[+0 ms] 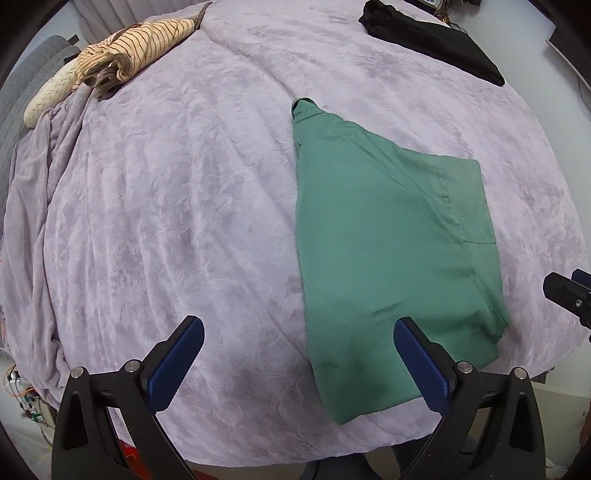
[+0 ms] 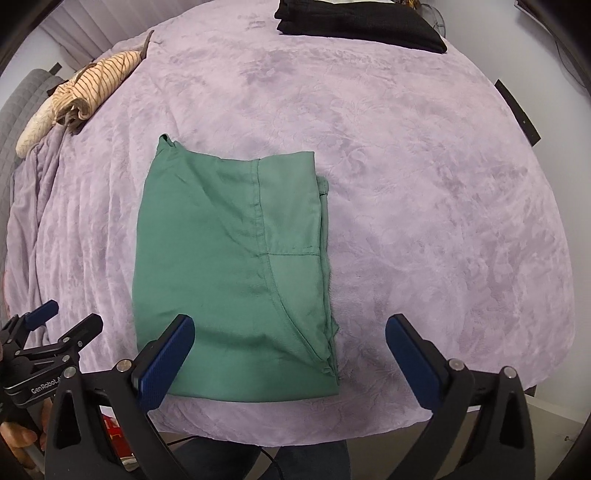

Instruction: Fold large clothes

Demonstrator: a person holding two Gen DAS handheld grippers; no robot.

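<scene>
A green garment (image 1: pixel 388 251) lies folded flat on the lilac blanket (image 1: pixel 184 184), near the front edge; it also shows in the right wrist view (image 2: pixel 236 266). My left gripper (image 1: pixel 299 332) is open and empty, hovering above the garment's near left edge. It also shows at the left of the right wrist view (image 2: pixel 62 321). My right gripper (image 2: pixel 290 328) is open and empty, hovering over the garment's near right part. Its tip shows at the right edge of the left wrist view (image 1: pixel 569 291).
A striped beige garment (image 1: pixel 136 48) lies crumpled at the far left beside a cream pillow (image 1: pixel 48 96). A folded black garment (image 1: pixel 436 40) lies at the far right, also in the right wrist view (image 2: pixel 362 22). The bed's front edge (image 2: pixel 295 432) is close below the grippers.
</scene>
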